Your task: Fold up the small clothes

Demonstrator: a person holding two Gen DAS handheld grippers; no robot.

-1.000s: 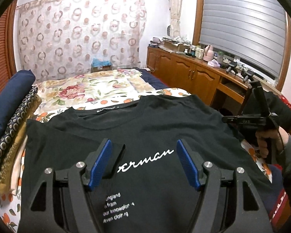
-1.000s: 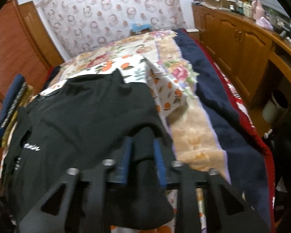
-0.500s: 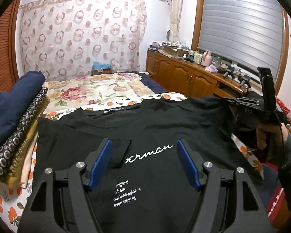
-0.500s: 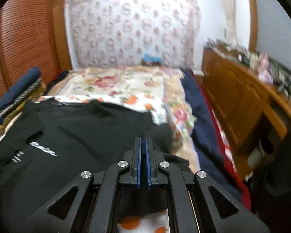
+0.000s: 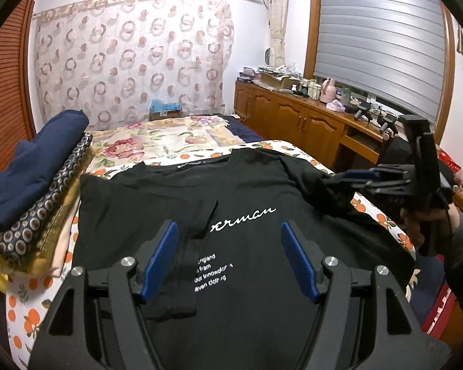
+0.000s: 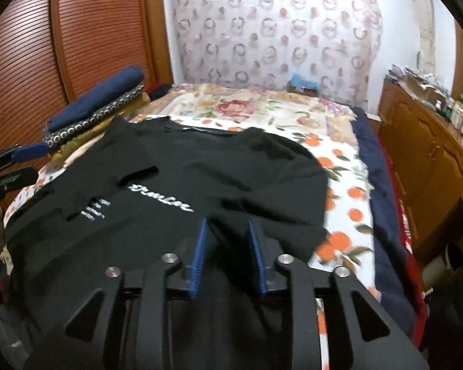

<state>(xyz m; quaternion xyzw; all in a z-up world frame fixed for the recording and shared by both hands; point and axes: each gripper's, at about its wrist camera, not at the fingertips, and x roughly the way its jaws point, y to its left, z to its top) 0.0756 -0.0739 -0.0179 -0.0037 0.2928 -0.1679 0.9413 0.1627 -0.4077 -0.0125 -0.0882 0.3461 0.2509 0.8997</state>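
A black T-shirt (image 5: 250,185) with white lettering lies face up on the floral bedspread (image 5: 157,138). Its left sleeve (image 5: 197,231) is folded in over the chest, beside my left gripper's left pad. My left gripper (image 5: 229,225) hovers open over the lettering and grips nothing. My right gripper (image 6: 227,221) is low over the shirt's (image 6: 200,169) right side. Its jaws are opening, and bunched black sleeve cloth lies between and under the pads without being pinched. In the left wrist view the right gripper (image 5: 359,175) is at that sleeve.
A stack of folded clothes (image 5: 37,191), navy on top, sits on the bed's left side (image 6: 92,114). Wooden cabinets (image 5: 293,123) run along the right wall. A slatted wooden door (image 6: 31,46) stands at the left. A hand (image 5: 416,225) holds the right gripper.
My right gripper, shut on the right sleeve earlier, swung in toward the shirt's middle, and its jaws have parted. The left gripper pulled back a little and stayed open.
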